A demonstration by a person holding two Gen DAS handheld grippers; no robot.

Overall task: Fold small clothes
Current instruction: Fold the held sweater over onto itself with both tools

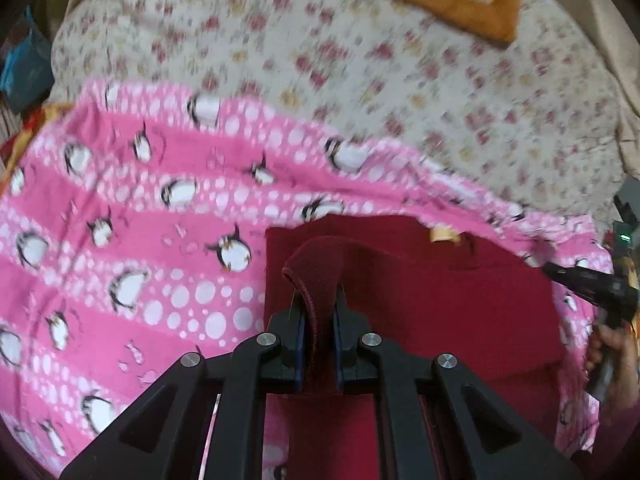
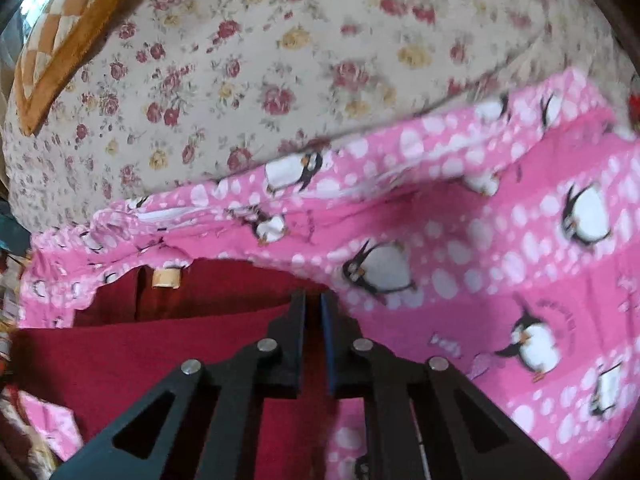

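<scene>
The left gripper (image 1: 320, 320) pinches a hemmed edge of the dark red garment (image 1: 440, 304), which rises in a curved ridge between its jaws and stands up just ahead of them. The rest of the garment spreads flat ahead and to the right of those jaws, on a pink penguin-print cloth (image 1: 140, 220). A small tan label (image 1: 442, 235) sits at the garment's far edge, ahead and right of the jaws (its print is too blurred to read).

At the right rim of the left wrist view, part of the other tool and some of the fingers (image 1: 608, 348) holding it are cut off by the frame.

The right gripper (image 2: 313, 312) has its jaws drawn close, with a narrow slit between them; red fabric shows low in that slit, but whether they pinch it cannot be told. The garment lies left of and beneath those jaws, its lower part hidden by the gripper's body.

Beyond the pink cloth lies a floral sheet (image 2: 280, 60), smeared by motion, with an orange checked cushion (image 2: 60, 40) partly out of frame.
</scene>
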